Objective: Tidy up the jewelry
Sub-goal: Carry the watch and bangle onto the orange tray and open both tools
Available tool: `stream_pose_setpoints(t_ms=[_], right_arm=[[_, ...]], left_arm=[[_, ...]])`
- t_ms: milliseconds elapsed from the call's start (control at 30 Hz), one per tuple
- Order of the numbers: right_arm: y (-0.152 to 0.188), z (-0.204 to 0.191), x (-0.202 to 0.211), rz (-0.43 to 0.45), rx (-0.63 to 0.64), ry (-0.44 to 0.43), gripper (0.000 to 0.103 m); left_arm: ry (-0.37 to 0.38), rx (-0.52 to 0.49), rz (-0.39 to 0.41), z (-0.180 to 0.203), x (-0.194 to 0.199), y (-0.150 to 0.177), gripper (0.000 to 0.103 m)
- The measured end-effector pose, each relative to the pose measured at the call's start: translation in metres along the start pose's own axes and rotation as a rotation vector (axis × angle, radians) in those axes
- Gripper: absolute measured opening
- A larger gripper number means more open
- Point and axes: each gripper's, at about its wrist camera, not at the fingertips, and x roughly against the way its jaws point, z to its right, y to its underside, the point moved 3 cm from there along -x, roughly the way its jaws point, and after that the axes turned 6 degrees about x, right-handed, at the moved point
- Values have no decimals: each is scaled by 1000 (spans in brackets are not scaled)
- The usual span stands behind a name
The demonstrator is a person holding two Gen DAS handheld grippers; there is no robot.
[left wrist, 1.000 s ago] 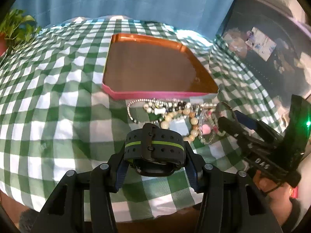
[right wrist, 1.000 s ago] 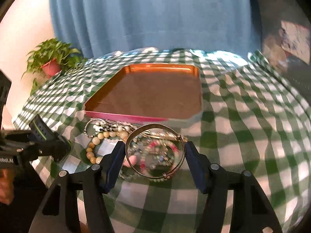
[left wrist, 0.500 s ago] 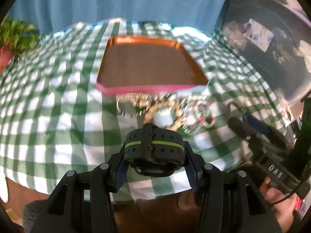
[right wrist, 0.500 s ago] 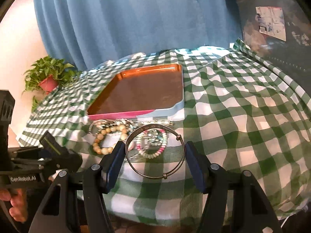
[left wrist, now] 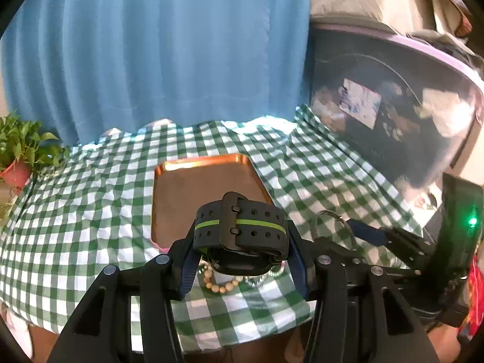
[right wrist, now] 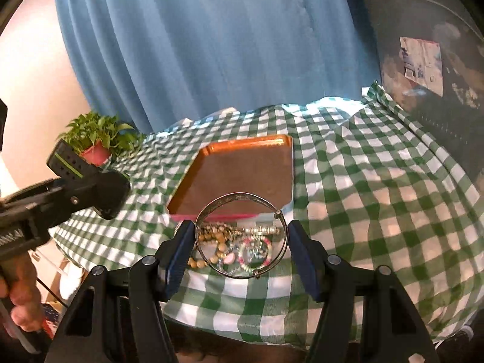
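My left gripper (left wrist: 240, 243) is shut on a black watch (left wrist: 239, 230) with a green stripe, held above the table's near edge. My right gripper (right wrist: 241, 243) is shut on a thin silver bangle (right wrist: 208, 214), held upright in the air. An empty orange tray (left wrist: 187, 193) lies on the green checked cloth beyond both; it also shows in the right wrist view (right wrist: 242, 175). A pile of bead bracelets (right wrist: 242, 246) lies just in front of the tray, and part of it shows under the watch (left wrist: 224, 281). The left gripper (right wrist: 87, 178) shows at the right wrist view's left.
A potted plant (right wrist: 96, 139) stands at the table's far left. A blue curtain (right wrist: 211, 45) hangs behind the table. A dark cabinet (left wrist: 393, 127) stands at the right. The right gripper (left wrist: 378, 239) reaches in beside the left one.
Both grippers have risen and drawn back from the table with the watch and the bangle; the tray and the bead pile look smaller and lower.
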Motion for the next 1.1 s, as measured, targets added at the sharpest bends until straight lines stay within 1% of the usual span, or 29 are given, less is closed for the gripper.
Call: stream_pose_setpoints(t_ms=[133, 233, 333, 500, 600, 667, 767, 933, 1033, 1100], right_arm=[[-27, -5, 8, 8, 41, 20, 59], [-42, -14, 6, 7, 82, 22, 59], [-52, -23, 0, 7, 107, 14, 59], [-64, -35, -21, -5, 140, 12, 59], [-71, -40, -39, -10, 151, 4, 59], [-75, -42, -50, -14, 157, 6, 59], [-83, -41, -65, -11, 168, -7, 59], [-99, -35, -93, -21, 182, 9, 59], [-112, -32, -106, -4, 204, 55, 59], [-123, -28, -113, 18, 191, 45, 59]], left_arm=[[-31, 8, 43, -6, 6, -13, 52], [-35, 33, 62, -15, 7, -21, 52], [-72, 33, 70, -23, 0, -27, 52], [-113, 19, 74, -36, -16, -36, 52], [-169, 7, 109, -45, -26, -44, 52], [-188, 2, 127, -50, -33, -50, 52], [-181, 6, 130, -58, -46, -59, 52], [-160, -2, 117, -67, -74, -76, 52], [-171, -25, 141, -69, -86, -93, 52], [-167, -28, 165, -70, -91, -103, 53]])
